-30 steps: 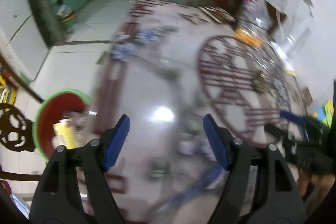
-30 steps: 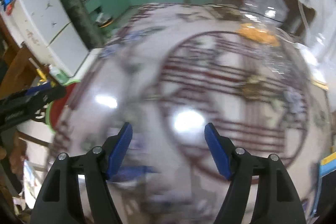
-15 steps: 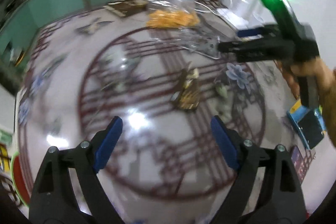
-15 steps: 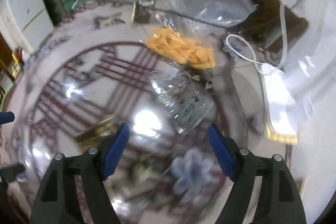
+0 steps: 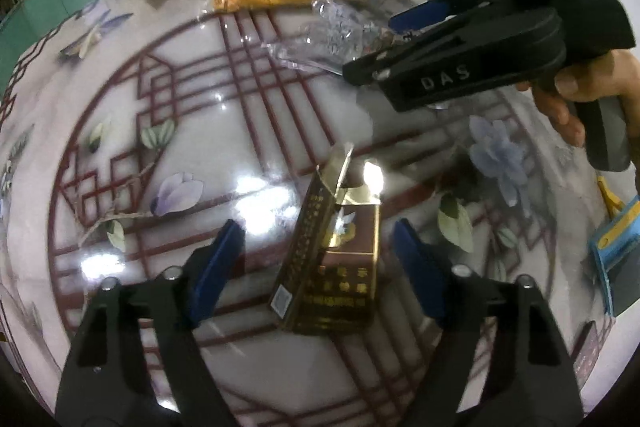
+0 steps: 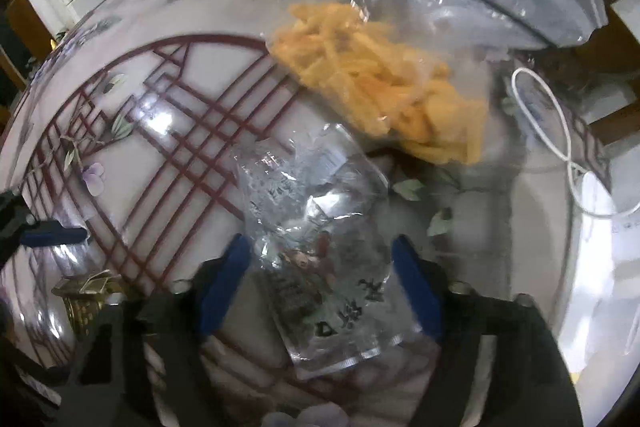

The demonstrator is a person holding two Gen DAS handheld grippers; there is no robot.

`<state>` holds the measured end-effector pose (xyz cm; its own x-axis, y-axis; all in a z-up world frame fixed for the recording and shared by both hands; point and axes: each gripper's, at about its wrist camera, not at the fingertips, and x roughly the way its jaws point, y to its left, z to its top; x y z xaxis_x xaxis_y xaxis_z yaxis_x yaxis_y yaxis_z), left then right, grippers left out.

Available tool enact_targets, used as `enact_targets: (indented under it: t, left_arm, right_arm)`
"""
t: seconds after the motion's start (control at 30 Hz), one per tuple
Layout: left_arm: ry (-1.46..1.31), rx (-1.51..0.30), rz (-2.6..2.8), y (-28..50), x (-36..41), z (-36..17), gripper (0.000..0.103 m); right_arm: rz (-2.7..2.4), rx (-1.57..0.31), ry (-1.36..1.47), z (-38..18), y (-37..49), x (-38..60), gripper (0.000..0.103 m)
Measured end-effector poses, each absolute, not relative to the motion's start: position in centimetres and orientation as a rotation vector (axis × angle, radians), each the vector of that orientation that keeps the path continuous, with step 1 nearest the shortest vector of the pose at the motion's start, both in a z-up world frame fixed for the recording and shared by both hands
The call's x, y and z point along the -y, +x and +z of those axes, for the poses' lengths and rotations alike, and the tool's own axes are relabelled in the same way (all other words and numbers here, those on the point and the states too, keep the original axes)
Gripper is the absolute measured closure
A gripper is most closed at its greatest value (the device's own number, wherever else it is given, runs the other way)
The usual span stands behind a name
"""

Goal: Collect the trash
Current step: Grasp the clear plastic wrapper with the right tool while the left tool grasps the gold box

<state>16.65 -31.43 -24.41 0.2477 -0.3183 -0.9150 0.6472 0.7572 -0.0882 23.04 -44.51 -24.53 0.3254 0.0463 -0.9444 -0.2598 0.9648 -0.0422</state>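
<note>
Left claw [image 5: 318, 251], right claw [image 6: 320, 279] apparently spread.

Bare bench [image 5: 248, 131] lies open to the left of the gold cigarette box [image 5: 332, 259], which stands between the spread left gripper [image 5: 318, 265] fingers. Beyond it, the right gripper [image 5: 372, 51] spans the far right, over a clear wrapper [image 6: 320, 227]. The snack bag [image 6: 384, 95] blocks the far edge.

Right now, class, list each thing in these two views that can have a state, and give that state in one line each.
left gripper: open, fingers either side of the box
cigarette box: lid flipped open, lying on the table
right gripper: open over the wrapper
clear wrapper: crumpled, flat on the table
snack bag: holds orange strips, mouth open
</note>
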Motion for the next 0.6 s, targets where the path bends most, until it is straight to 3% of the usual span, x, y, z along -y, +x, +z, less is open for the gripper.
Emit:
enact_targets:
  t: [0.07,0.13,0.23,0.6]
  left_arm:
    - [0.359,-1.109,-0.667,16.5,31.4,-24.4,0.054]
    - [0.349,-1.107,-0.684,16.5,31.3,-24.1,0.065]
    - [0.326,-1.119,-0.683,16.3,30.1,-23.4,0.067]
    - [0.229,-0.977,-0.558,11.2,19.2,-15.0,0.067]
  right_arm:
    - [0.191,-1.214,-0.174,-24.4,22.8,44.6,0.052]
    - [0.172,-1.186,-0.17,-23.8,22.2,44.3,0.058]
    - [0.142,-1.158,-0.125,-22.3,21.1,44.1,0.077]
    - [0.045,-0.94,0.099,-12.8,10.1,37.5,0.078]
